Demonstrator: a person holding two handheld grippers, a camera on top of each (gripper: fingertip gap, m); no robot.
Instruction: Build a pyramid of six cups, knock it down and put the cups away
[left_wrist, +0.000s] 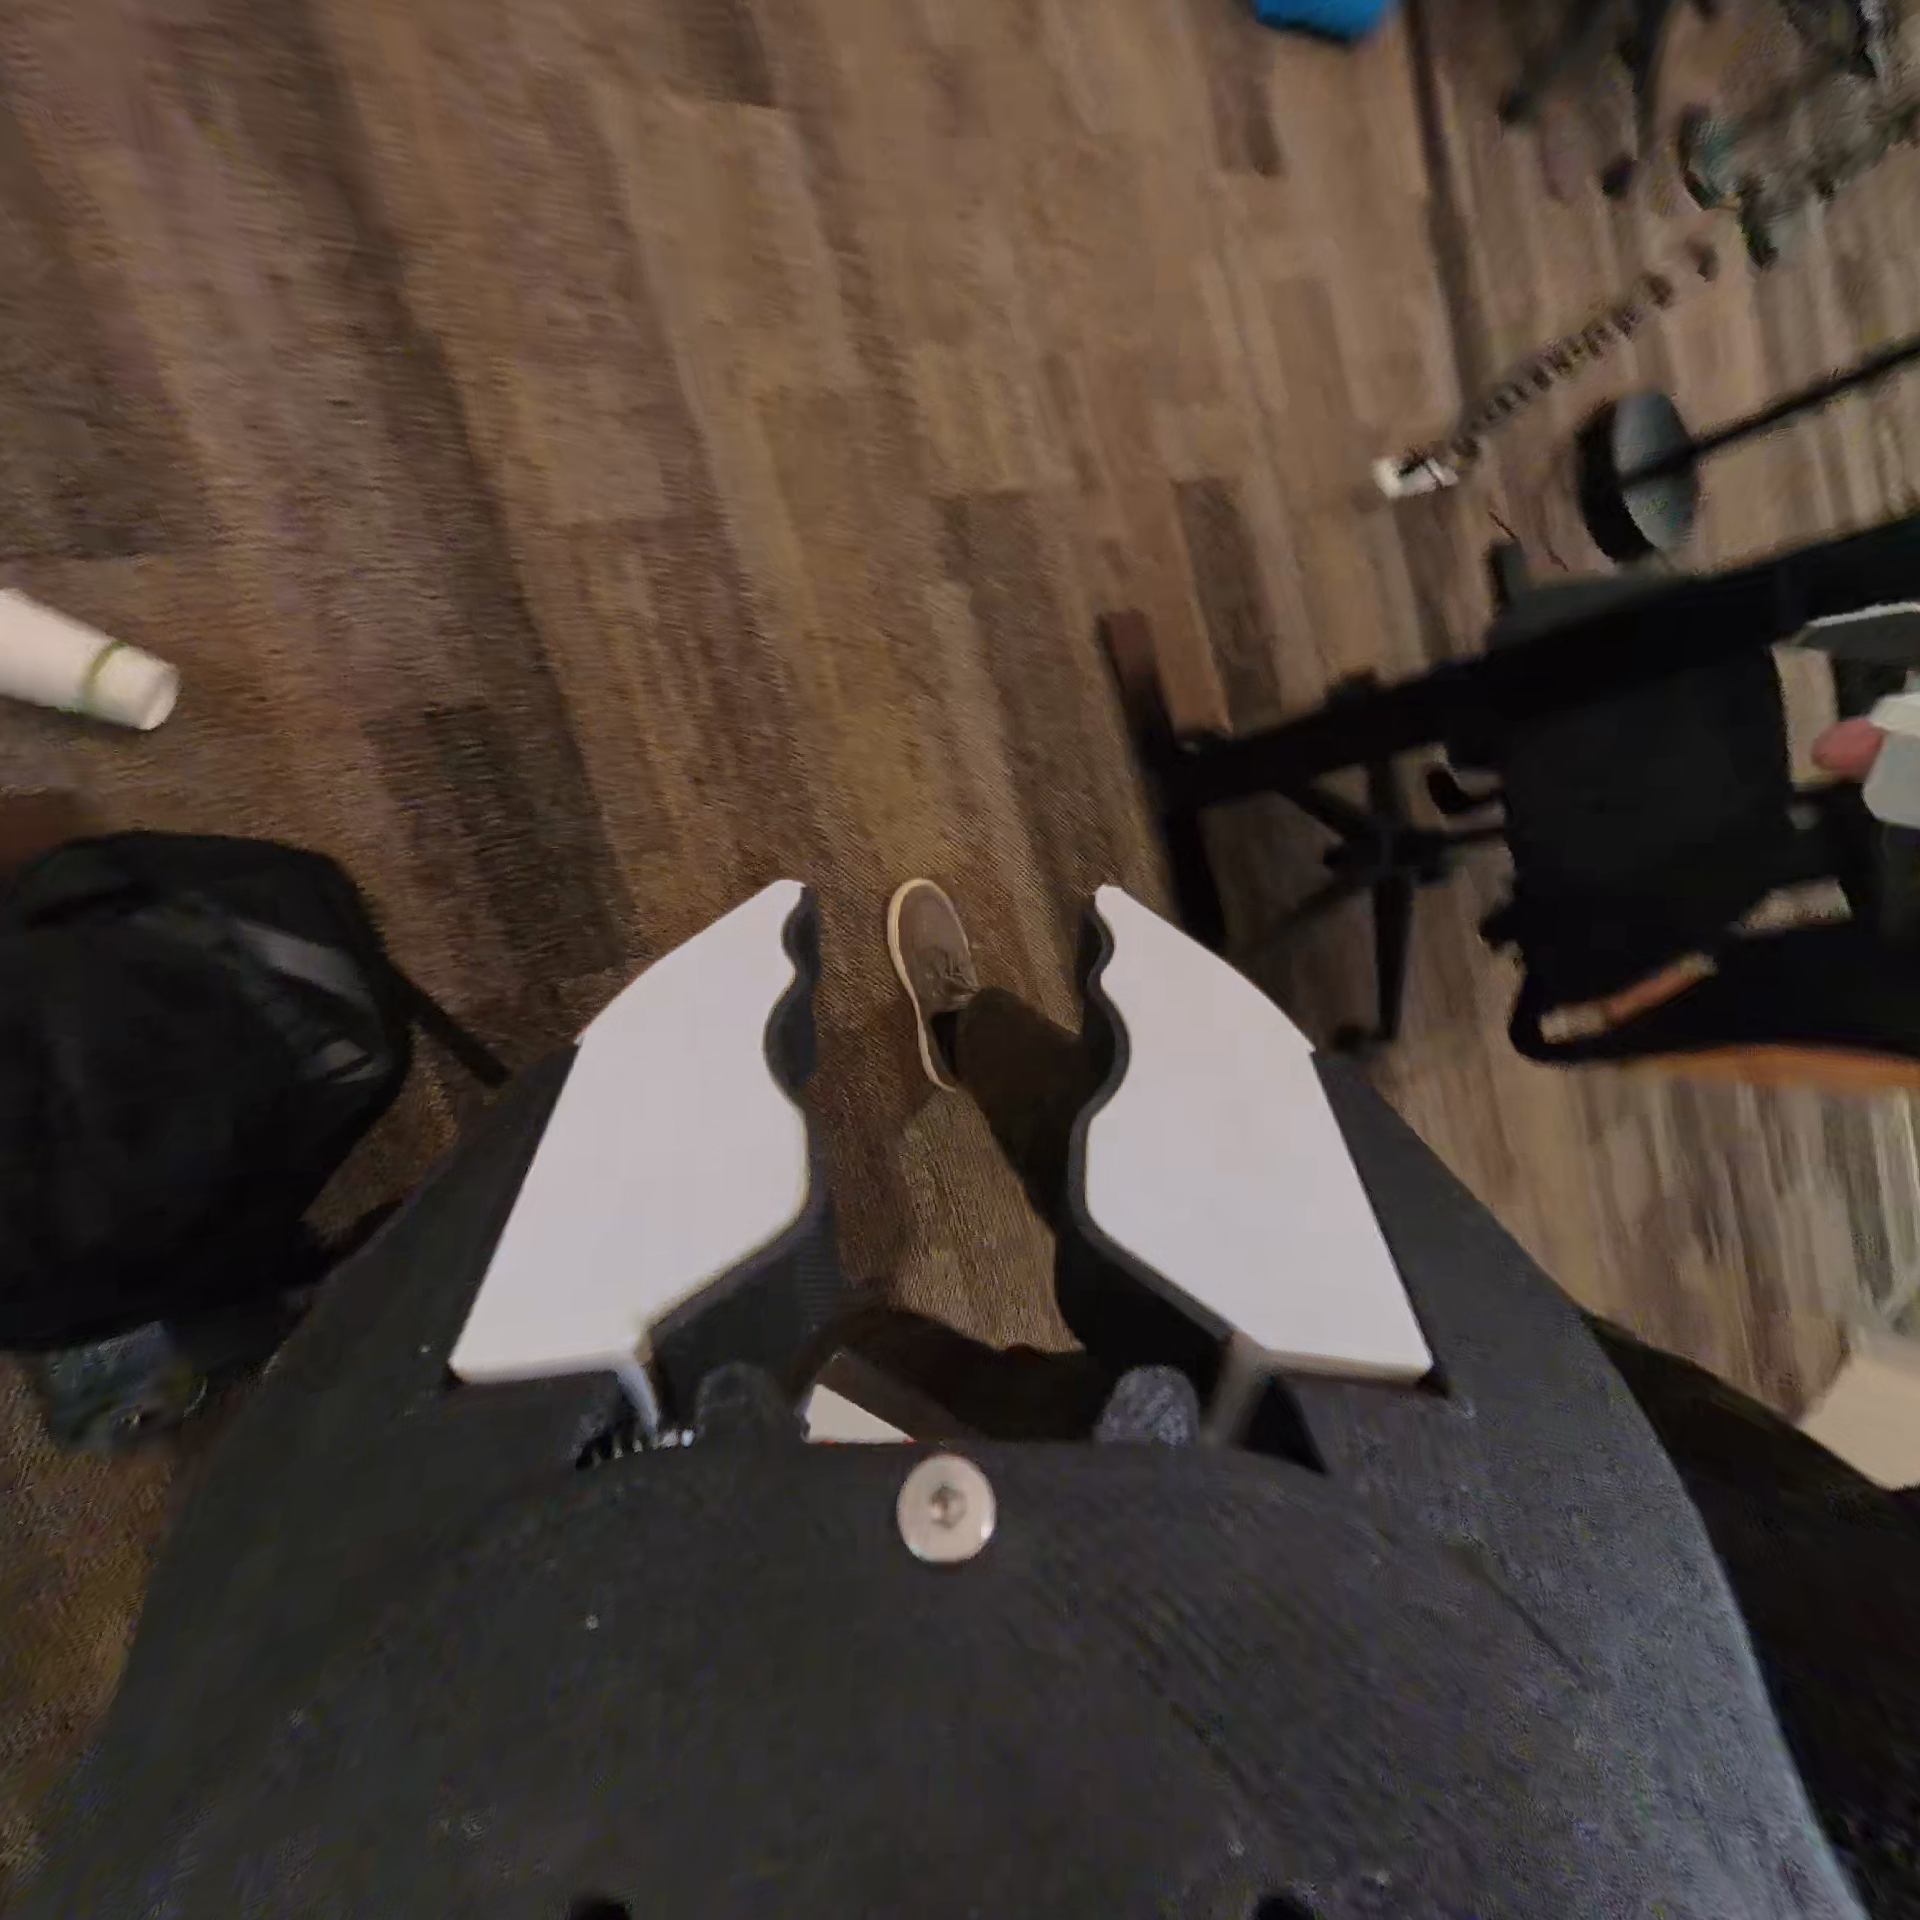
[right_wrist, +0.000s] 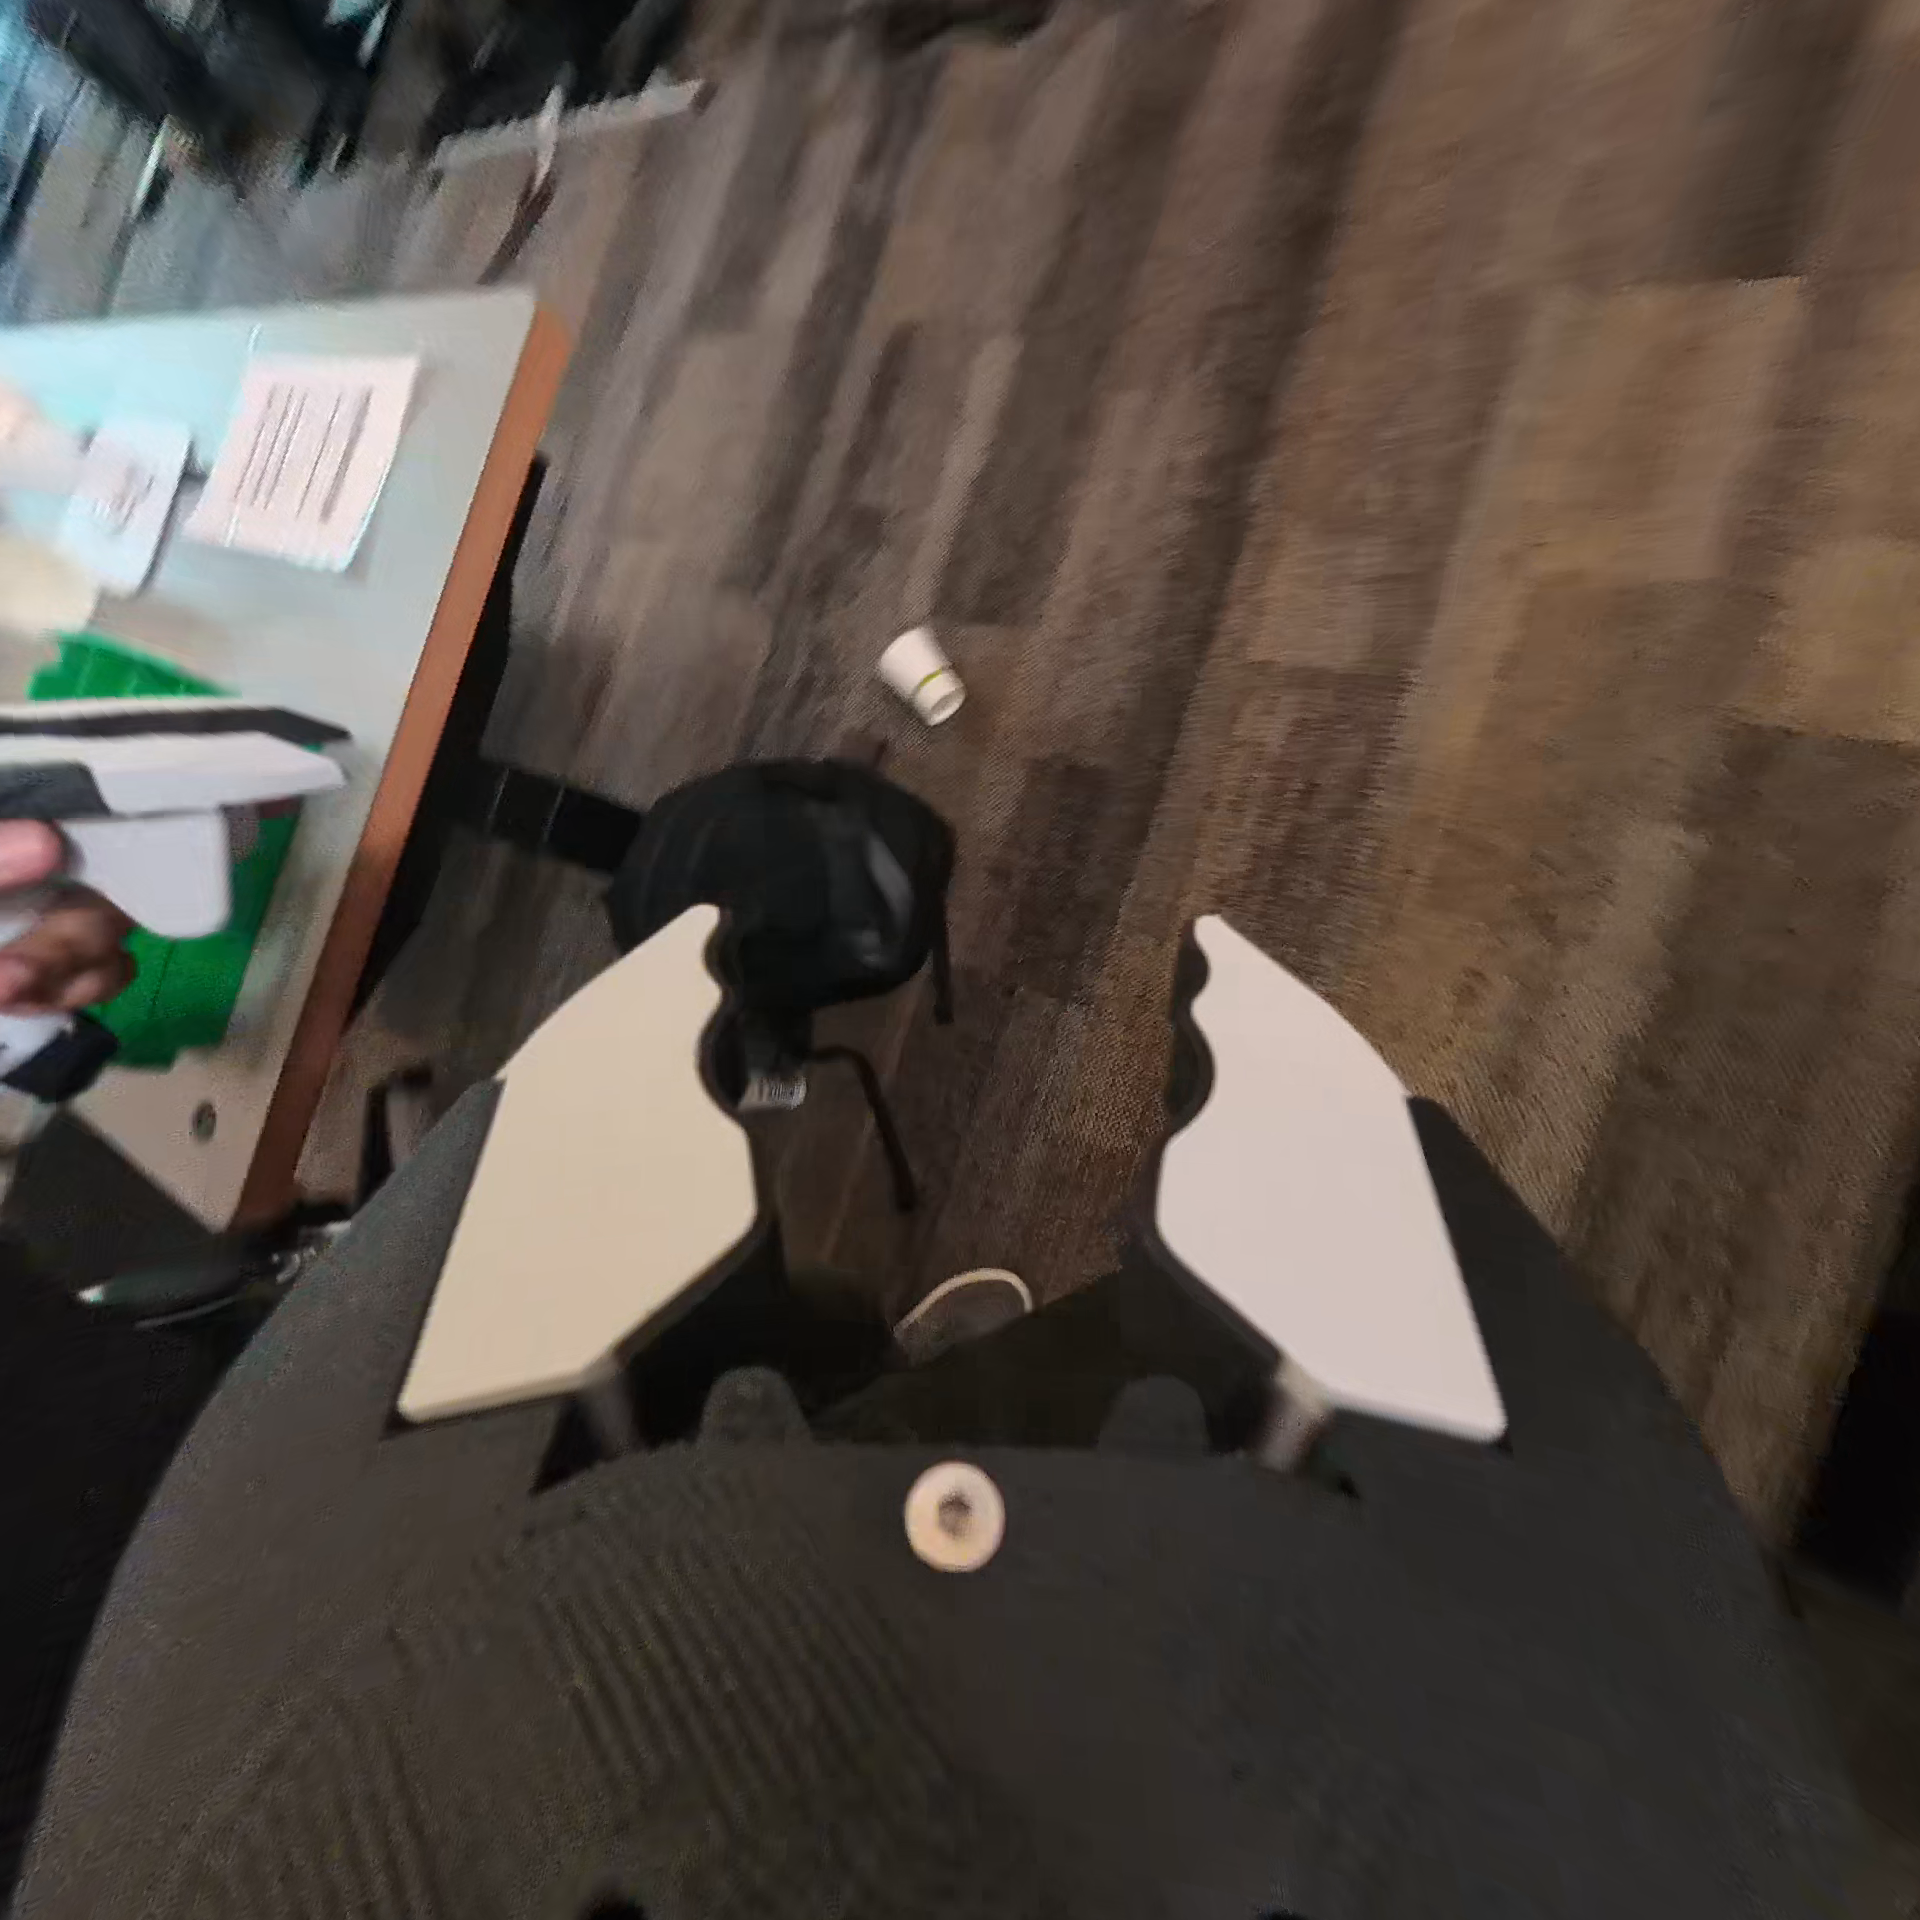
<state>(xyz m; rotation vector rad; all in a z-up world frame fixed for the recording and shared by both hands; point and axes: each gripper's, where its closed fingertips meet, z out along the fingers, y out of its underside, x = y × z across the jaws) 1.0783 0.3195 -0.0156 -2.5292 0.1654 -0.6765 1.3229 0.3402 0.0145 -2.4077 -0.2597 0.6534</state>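
Note:
My left gripper (left_wrist: 951, 909) is open and empty, held high above a brown carpet floor (left_wrist: 727, 416). A person's grey shoe (left_wrist: 930, 971) and dark trouser leg show between its white fingers. My right gripper (right_wrist: 956, 925) is open and empty, also above the carpet (right_wrist: 1351, 520). A black backpack (right_wrist: 821, 883) lies on the floor just beyond its left finger. A white paper cup with a green band lies on its side on the carpet in both views (right_wrist: 923, 675) (left_wrist: 78, 657). The left gripper also shows at the left edge of the right wrist view (right_wrist: 177, 800), held in a hand.
A table with a wooden edge (right_wrist: 436, 727) carries printed sheets (right_wrist: 301, 462) and a green bin (right_wrist: 177, 935). The backpack also shows in the left wrist view (left_wrist: 177, 1081). A black chair base (left_wrist: 1382, 821) and a round stand base (left_wrist: 1642, 478) stand at the right.

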